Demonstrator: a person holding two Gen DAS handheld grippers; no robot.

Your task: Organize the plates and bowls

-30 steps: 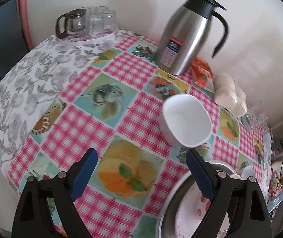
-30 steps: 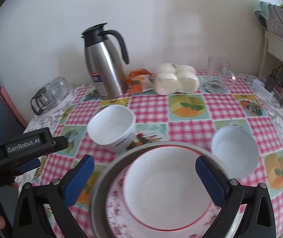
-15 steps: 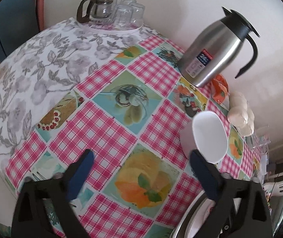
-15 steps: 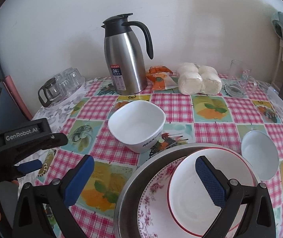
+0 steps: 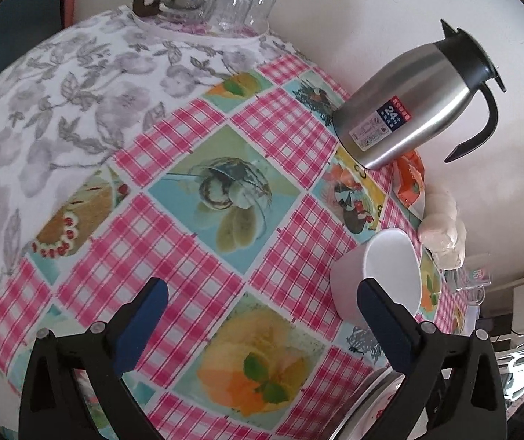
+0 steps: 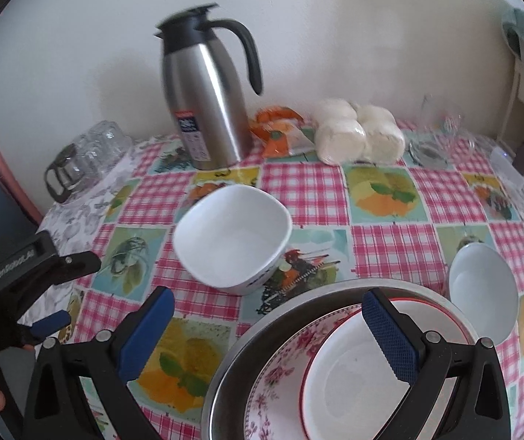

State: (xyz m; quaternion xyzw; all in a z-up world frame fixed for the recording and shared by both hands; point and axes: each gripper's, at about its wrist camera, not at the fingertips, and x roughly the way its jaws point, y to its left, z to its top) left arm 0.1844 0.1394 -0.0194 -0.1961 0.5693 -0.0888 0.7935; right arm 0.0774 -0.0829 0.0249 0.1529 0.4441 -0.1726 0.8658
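My left gripper (image 5: 262, 304) is hanging spread and empty over the checked tablecloth (image 5: 174, 242), jaws having just been opening. The square white bowl (image 6: 232, 236) is sitting centre, nearer than before. My right gripper (image 6: 267, 317) is gaping over the red-rimmed plate (image 6: 350, 377).

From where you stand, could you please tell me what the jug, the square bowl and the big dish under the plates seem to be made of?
Jug: brushed steel with a dull sheen, black lid and handle, probably plastic. Square bowl: glossy white, likely ceramic, possibly melamine. Big dish: grey reflective rim, apparently metal.
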